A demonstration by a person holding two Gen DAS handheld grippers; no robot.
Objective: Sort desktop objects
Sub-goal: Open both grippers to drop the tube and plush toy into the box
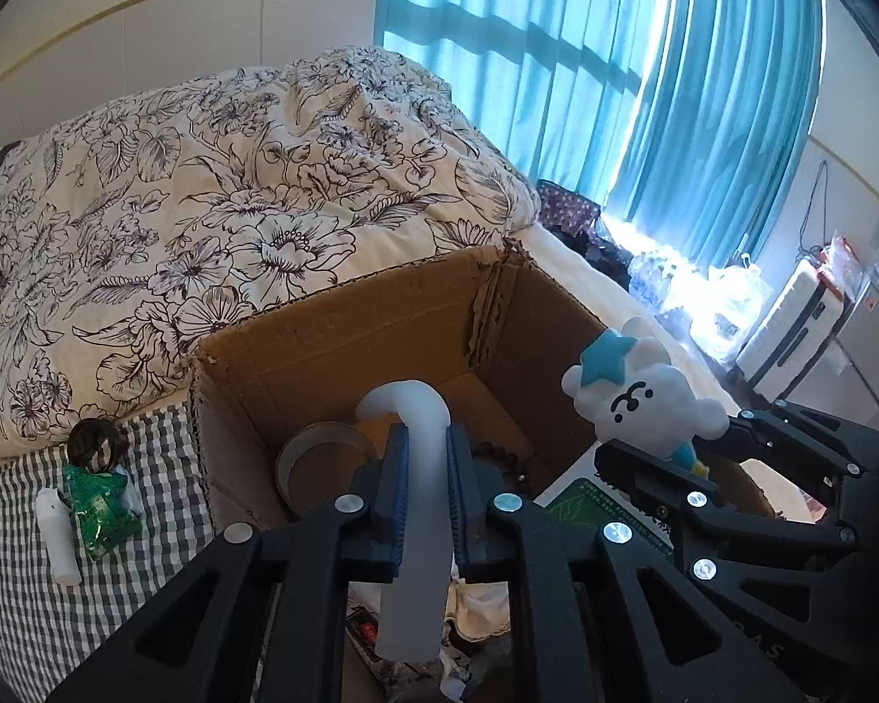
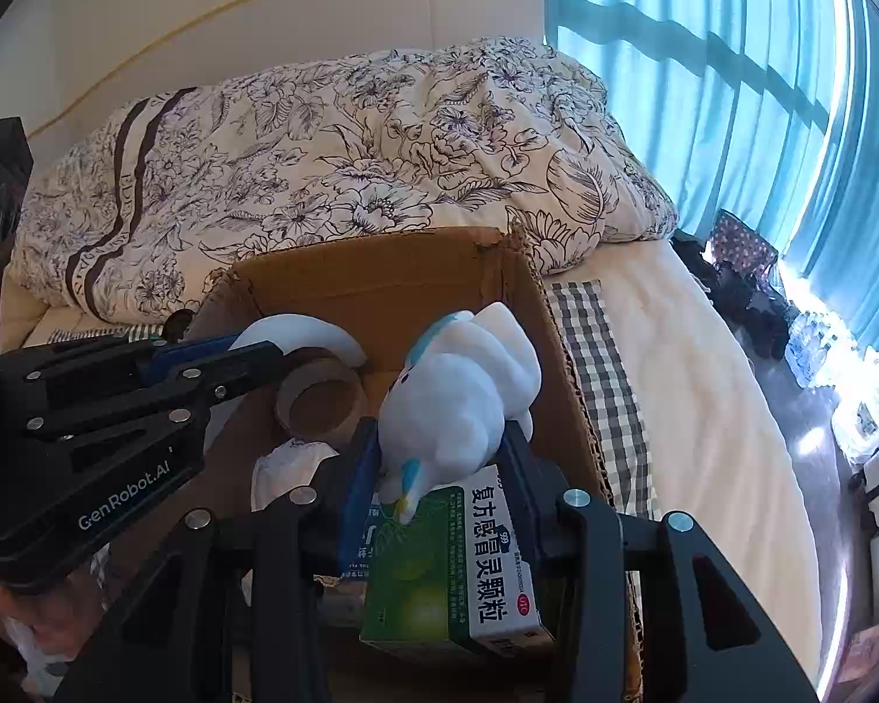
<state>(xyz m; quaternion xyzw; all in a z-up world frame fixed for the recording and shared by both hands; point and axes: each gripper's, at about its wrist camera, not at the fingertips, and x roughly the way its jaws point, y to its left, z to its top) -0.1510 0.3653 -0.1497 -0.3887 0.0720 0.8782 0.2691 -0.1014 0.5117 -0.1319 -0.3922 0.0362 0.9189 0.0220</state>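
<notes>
My left gripper [image 1: 426,471] is shut on a white curved tube [image 1: 414,410], held over the open cardboard box [image 1: 346,316]. A brown tape roll [image 1: 322,448] lies inside the box. To the right, my right gripper [image 1: 671,457] is shut on a white plush toy [image 1: 644,395] with a blue star. In the right wrist view the plush toy [image 2: 463,398] sits between the right gripper's [image 2: 445,460] fingers above a green medicine box [image 2: 457,562]. The left gripper [image 2: 246,354] holds the tube [image 2: 310,331] over the tape roll [image 2: 322,401] in the cardboard box [image 2: 381,275].
A floral duvet [image 1: 205,193] lies behind the box. On the checked cloth [image 1: 23,527] to the left are a green packet [image 1: 99,504], a small white tube [image 1: 58,533] and a dark ring [image 1: 94,445]. Crumpled tissue [image 2: 287,463] is in the box. A suitcase [image 1: 791,328] stands by the blue curtains [image 1: 615,88].
</notes>
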